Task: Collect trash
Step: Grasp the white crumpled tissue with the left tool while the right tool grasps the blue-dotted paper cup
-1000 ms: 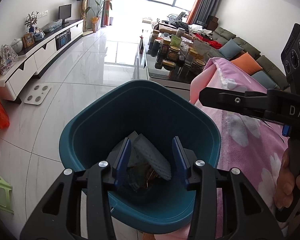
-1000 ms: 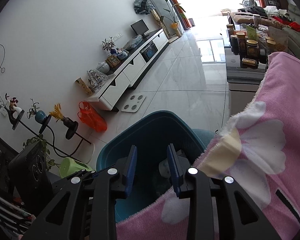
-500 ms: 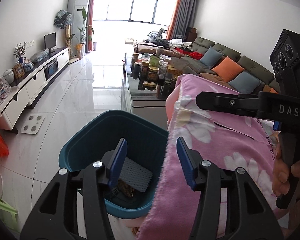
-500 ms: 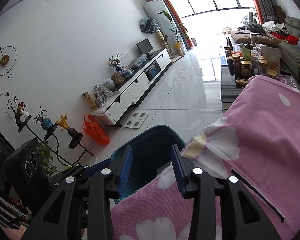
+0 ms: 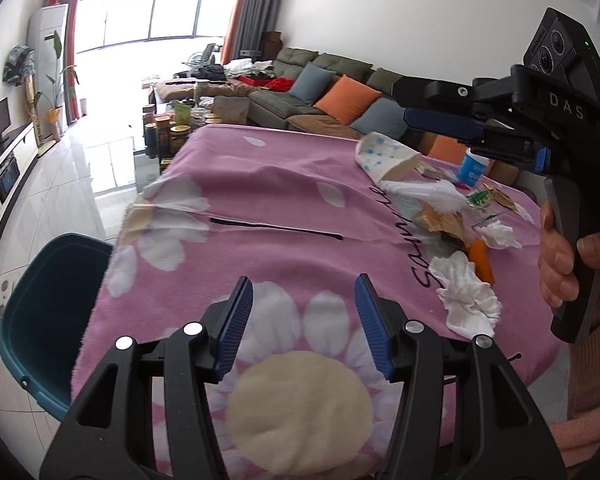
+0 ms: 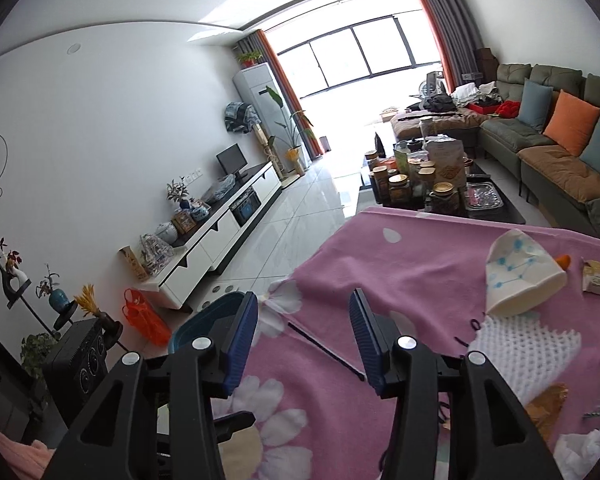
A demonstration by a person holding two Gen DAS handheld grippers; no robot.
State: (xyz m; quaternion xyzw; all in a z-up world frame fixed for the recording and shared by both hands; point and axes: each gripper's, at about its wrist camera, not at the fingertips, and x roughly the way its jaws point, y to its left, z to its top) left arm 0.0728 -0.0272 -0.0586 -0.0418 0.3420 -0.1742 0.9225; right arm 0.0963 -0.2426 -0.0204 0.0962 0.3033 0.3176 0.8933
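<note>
Now 2 tissue wads, 1 paper cup, 1 bin.

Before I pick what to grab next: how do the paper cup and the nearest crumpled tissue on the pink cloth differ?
The paper cup keeps a stiff cone shape and lies tipped on its side; the crumpled tissue is a soft, shapeless wad. The cup has blue dot-and-line print; the tissue is plain white. The cup sits toward the far side of the pink cloth; the tissue lies near the front edge, closer to the left gripper. Both lie loose on the cloth, held by neither gripper.
</note>
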